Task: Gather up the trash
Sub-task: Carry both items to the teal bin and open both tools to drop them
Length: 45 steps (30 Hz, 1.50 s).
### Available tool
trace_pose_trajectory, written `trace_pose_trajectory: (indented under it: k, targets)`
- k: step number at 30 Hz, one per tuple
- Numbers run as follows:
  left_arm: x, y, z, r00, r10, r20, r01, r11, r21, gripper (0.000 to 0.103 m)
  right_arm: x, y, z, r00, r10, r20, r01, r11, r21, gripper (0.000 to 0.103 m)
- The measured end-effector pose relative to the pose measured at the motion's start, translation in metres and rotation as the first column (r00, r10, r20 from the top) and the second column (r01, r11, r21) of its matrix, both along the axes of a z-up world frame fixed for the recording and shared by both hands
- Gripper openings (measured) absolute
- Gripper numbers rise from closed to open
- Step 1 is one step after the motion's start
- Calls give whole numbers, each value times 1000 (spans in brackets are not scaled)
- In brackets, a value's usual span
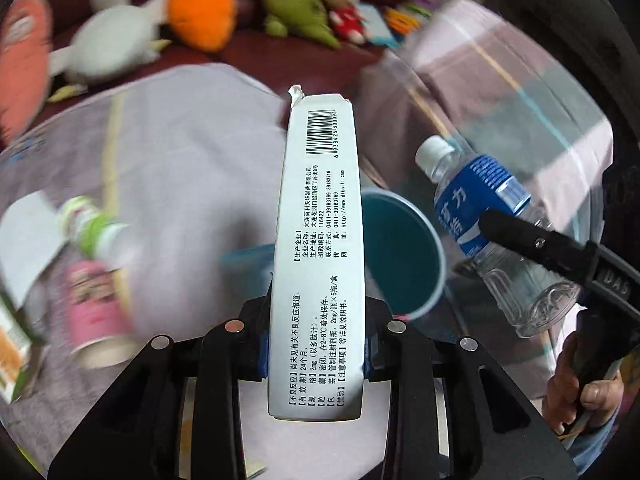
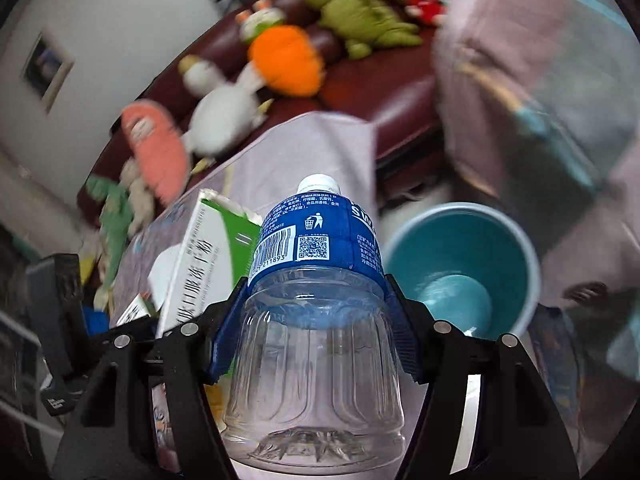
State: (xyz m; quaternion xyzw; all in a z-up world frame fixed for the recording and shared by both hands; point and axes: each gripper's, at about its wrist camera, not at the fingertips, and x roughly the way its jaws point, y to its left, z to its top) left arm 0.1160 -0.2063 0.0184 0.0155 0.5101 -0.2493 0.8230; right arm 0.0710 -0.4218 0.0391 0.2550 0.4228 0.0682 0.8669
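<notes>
Nearest the left camera, the left tool (image 1: 316,356) pinches a long white box (image 1: 318,240) by its lower end, and the box juts forward over the teal bin (image 1: 404,256). At the right of that view the right tool (image 1: 516,236) grips a clear bottle (image 1: 480,216) with a blue label, tilted, cap up and to the left. From the right camera, the right tool (image 2: 316,344) clamps that bottle (image 2: 316,292) around its body, with the bin (image 2: 460,268) open just to its right; the bin looks empty as far as its floor shows.

By my reading two pieces are in hand and neither is dropped yet. More is left: on the table (image 1: 192,168), at the left, lie a pink can (image 1: 96,312), a green-labelled bottle (image 1: 92,228), a sheet of paper (image 1: 28,232) and part of an orange-and-green carton (image 1: 12,352), all blurred.

A pale lilac cloth with a yellow stripe covers the table. Behind it runs a dark red sofa (image 2: 360,92) with plush toys: a pink one (image 2: 156,152), a white goose (image 2: 224,112), an orange one (image 2: 284,60) and a green dinosaur (image 2: 360,16). A white wall with a small framed picture (image 2: 46,68) stands at the far left.
</notes>
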Motion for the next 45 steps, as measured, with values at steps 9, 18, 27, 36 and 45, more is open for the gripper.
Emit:
trace_pose_trajectory:
  k: [9, 18, 27, 36, 45]
  targets:
    - [23, -109, -52, 988, -116, -105, 122, 991, 56, 33, -9, -83, -36, 990, -132, -54, 134, 990, 38, 62]
    - [46, -139, -90, 985, -88, -146, 103, 990, 98, 53, -1, -110, -62, 980, -160, -119, 166, 985, 39, 62]
    - [50, -121, -86, 991, -50, -128, 62, 994, 89, 60, 18, -102, -77, 978, -127, -164, 133, 991, 26, 62]
    - [47, -91, -66, 997, -2, -80, 6, 999, 46, 77, 41, -86, -97, 966, -109, -233, 111, 994, -5, 65]
    - [34, -72, -48, 998, -8, -67, 8, 1000, -13, 80, 48, -68, -89, 964, -95, -247, 85, 995, -50, 73]
